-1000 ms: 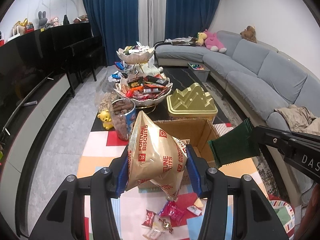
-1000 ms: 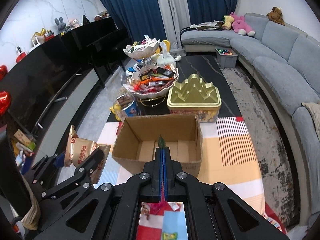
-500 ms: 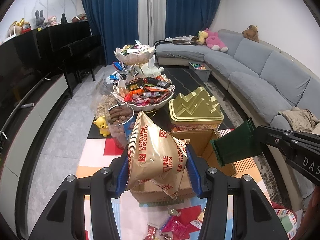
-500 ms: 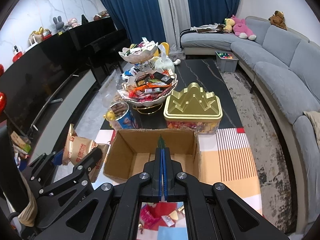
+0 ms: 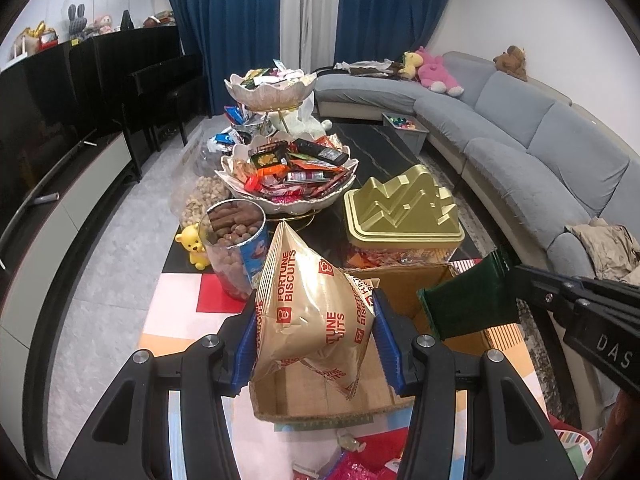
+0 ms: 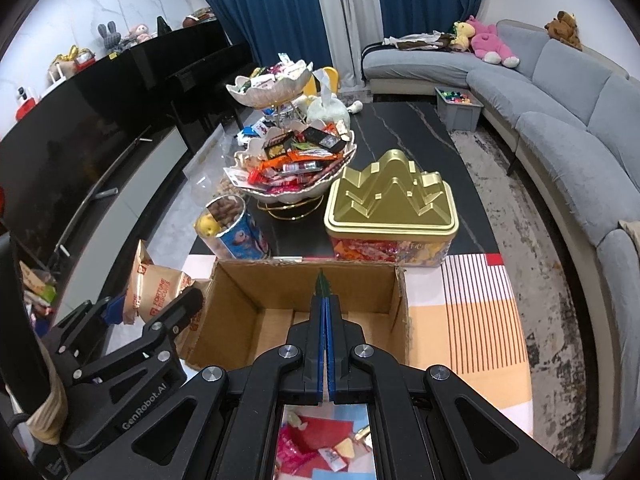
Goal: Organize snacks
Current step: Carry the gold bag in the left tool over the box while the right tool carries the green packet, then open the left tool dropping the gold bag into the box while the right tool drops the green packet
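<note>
My left gripper [image 5: 316, 330] clamps the biscuit bag [image 5: 312, 320]: light, puffy, crushable, best held mid-body. Right gripper [image 6: 325, 306] pinches a thin green packet [image 5: 468, 304] by its edge.

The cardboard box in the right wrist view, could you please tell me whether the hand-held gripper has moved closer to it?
Yes: the right hand-held gripper now reaches forward over the cardboard box.
</note>
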`<act>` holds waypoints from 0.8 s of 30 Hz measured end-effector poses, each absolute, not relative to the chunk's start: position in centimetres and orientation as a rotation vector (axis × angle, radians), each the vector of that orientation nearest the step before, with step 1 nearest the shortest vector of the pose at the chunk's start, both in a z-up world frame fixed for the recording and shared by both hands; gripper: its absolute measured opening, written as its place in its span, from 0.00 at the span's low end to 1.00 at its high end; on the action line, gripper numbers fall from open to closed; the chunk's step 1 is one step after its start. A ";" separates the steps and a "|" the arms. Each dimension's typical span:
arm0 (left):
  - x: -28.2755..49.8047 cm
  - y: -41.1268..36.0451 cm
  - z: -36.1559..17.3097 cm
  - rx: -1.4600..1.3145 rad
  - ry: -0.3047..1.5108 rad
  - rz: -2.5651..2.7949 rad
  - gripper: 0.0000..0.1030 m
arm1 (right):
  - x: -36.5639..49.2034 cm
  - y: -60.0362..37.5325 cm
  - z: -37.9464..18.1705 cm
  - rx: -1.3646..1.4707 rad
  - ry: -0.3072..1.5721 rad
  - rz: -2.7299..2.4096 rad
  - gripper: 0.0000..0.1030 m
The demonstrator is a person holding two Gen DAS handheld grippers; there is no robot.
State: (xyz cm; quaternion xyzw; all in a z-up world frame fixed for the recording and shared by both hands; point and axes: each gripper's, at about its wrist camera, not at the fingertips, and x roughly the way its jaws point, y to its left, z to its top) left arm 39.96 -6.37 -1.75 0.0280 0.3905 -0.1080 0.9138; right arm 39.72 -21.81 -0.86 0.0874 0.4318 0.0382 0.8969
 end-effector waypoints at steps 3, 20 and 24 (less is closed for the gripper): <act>40.7 -6.5 -2.3 0.053 0.816 -0.235 0.50 | 40.4 -21.9 -1.6 0.180 0.907 0.080 0.02; 40.6 -5.9 -3.0 0.066 0.821 -0.201 0.89 | 40.5 -22.4 -1.7 0.149 0.895 0.011 0.69; 39.8 -5.6 -2.3 0.066 0.808 -0.193 0.90 | 39.6 -22.4 -1.0 0.148 0.883 0.004 0.70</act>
